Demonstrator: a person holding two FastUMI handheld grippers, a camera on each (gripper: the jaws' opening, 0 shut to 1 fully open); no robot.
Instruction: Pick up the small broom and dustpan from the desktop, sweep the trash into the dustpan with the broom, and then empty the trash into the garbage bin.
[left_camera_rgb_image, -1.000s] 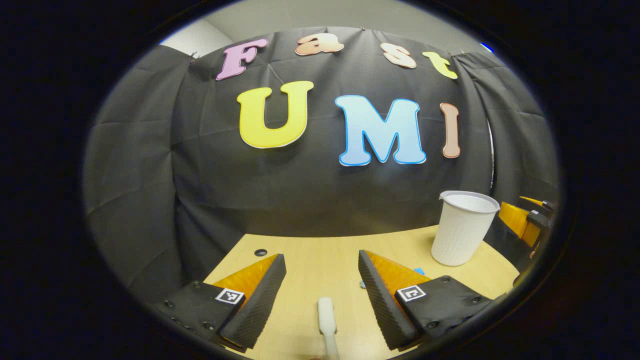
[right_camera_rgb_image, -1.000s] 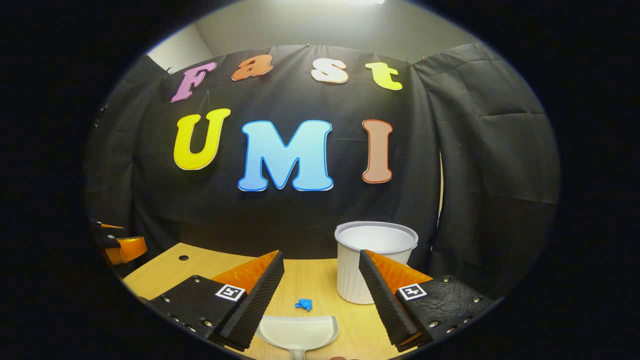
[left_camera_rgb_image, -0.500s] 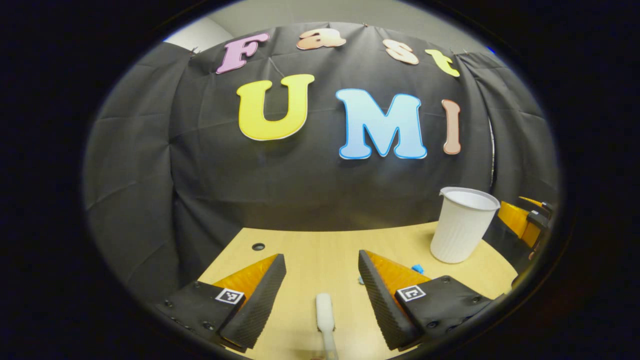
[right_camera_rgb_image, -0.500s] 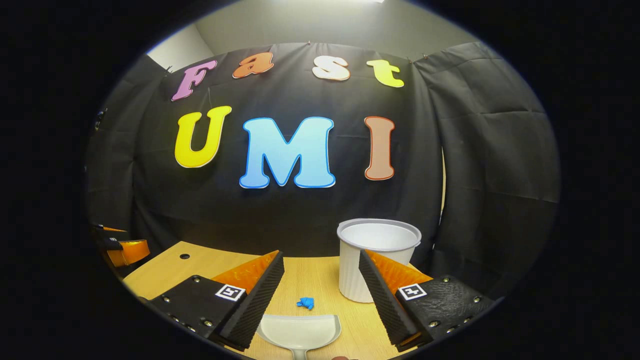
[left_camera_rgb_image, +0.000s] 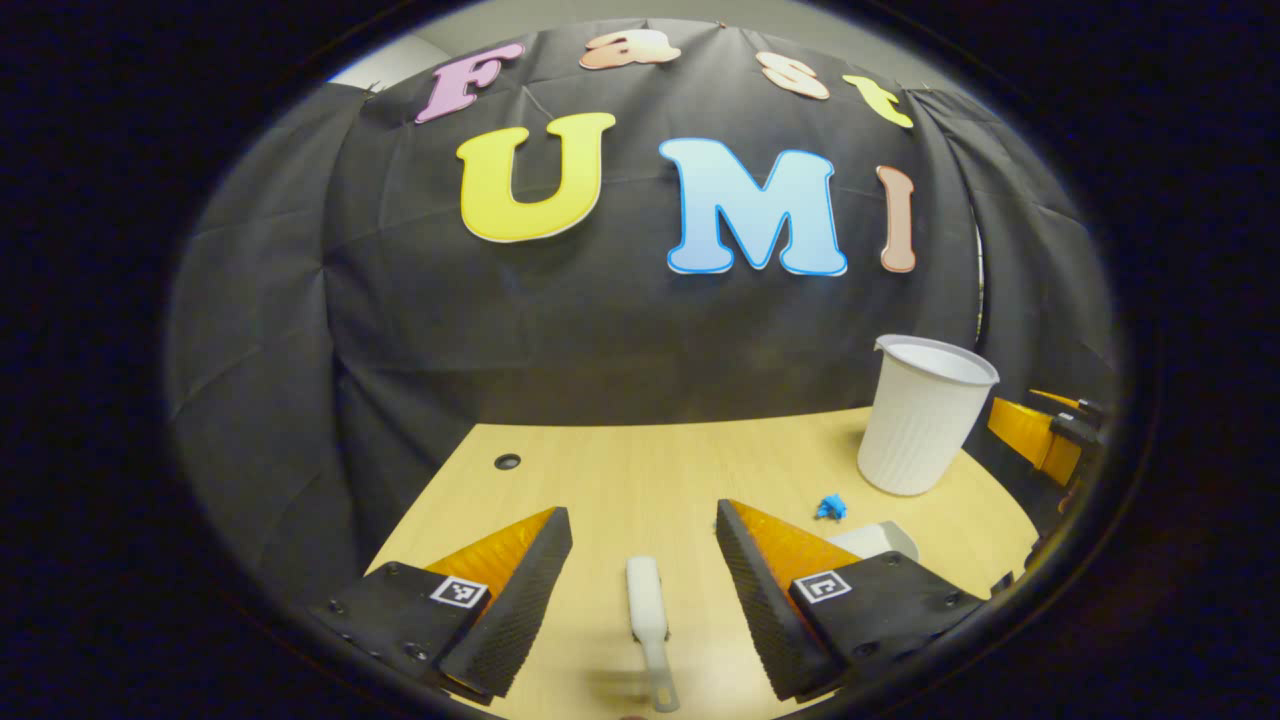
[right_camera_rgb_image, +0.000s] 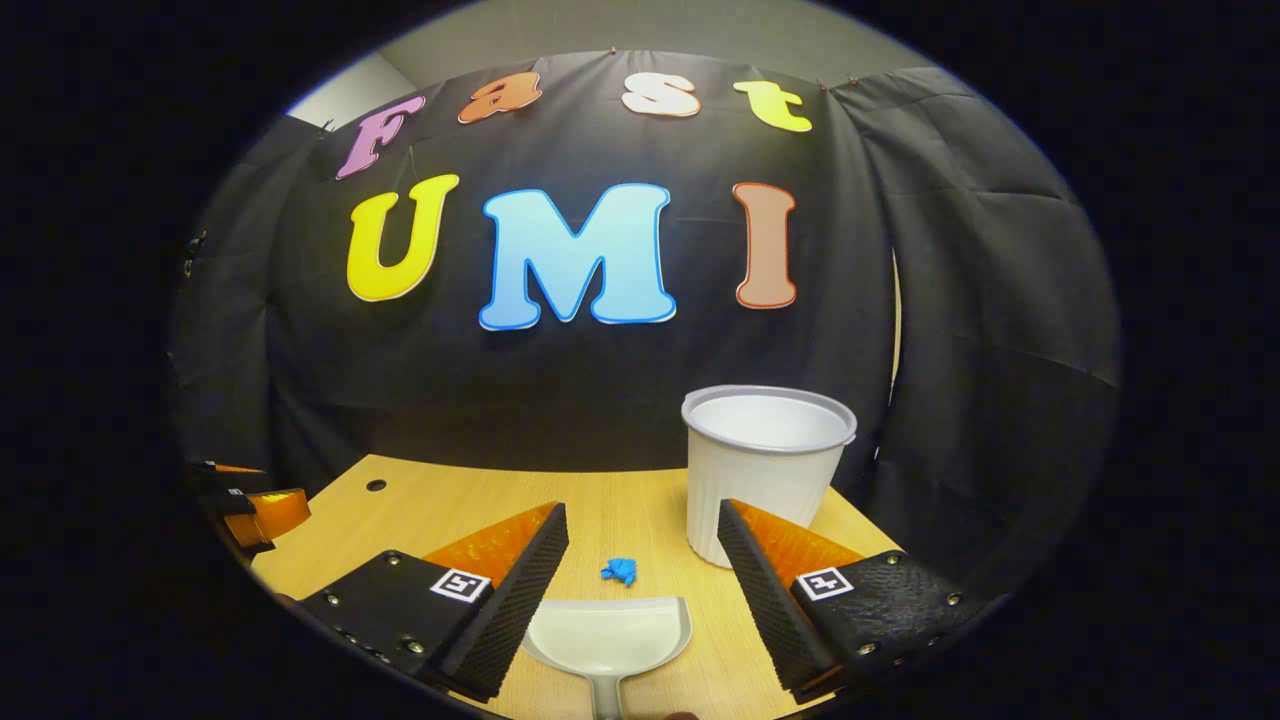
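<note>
As both views are tilting down from 1 second ago, you are lowering 2 spread grippers, left gripper (left_camera_rgb_image: 640, 545) over the broom (left_camera_rgb_image: 648, 618), right gripper (right_camera_rgb_image: 640, 545) over the dustpan (right_camera_rgb_image: 608, 632), probably nearing grasps.

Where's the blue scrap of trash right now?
On the desktop: in the right gripper view the blue scrap lies just beyond the dustpan's front edge, left of the white bin.

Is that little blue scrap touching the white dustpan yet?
Apart. In the right gripper view, a strip of bare wooden desk shows between the blue scrap and the front edge of the dustpan.
</note>
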